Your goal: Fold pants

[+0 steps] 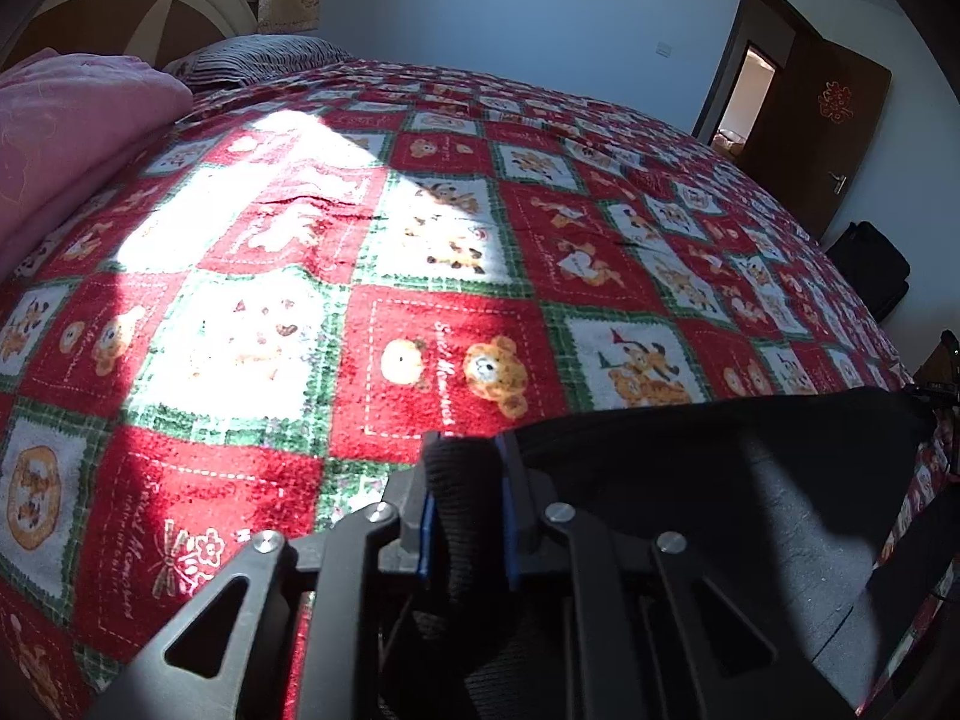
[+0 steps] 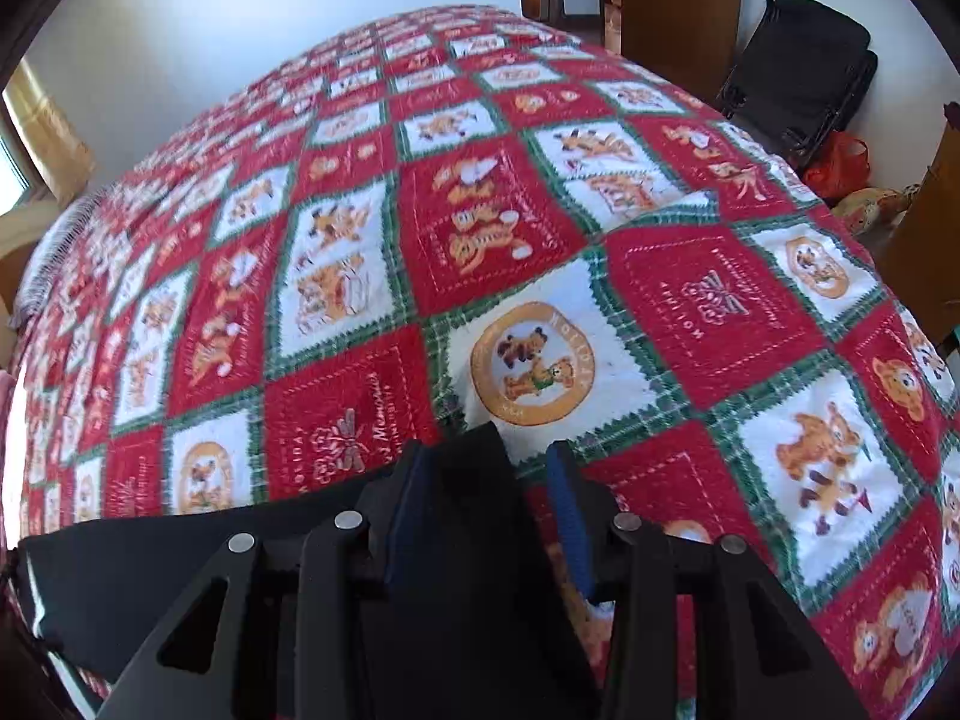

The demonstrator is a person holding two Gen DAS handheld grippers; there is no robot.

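Observation:
The black pants [image 1: 720,468] hang stretched between my two grippers just above the bed. My left gripper [image 1: 465,456] is shut on one corner of the pants; black ribbed cloth fills the gap between its blue pads. My right gripper [image 2: 489,468] holds the other corner of the pants [image 2: 180,576]; the cloth lies against the left blue pad, and a gap shows by the right pad. The rest of the pants drops below both views.
The bed is covered by a red, white and green patchwork blanket [image 1: 420,240] with bear prints [image 2: 540,240]. A pink quilt [image 1: 72,132] and a striped pillow [image 1: 264,57] lie at the headboard. A brown door [image 1: 828,126] and a black bag [image 2: 798,66] stand past the bed.

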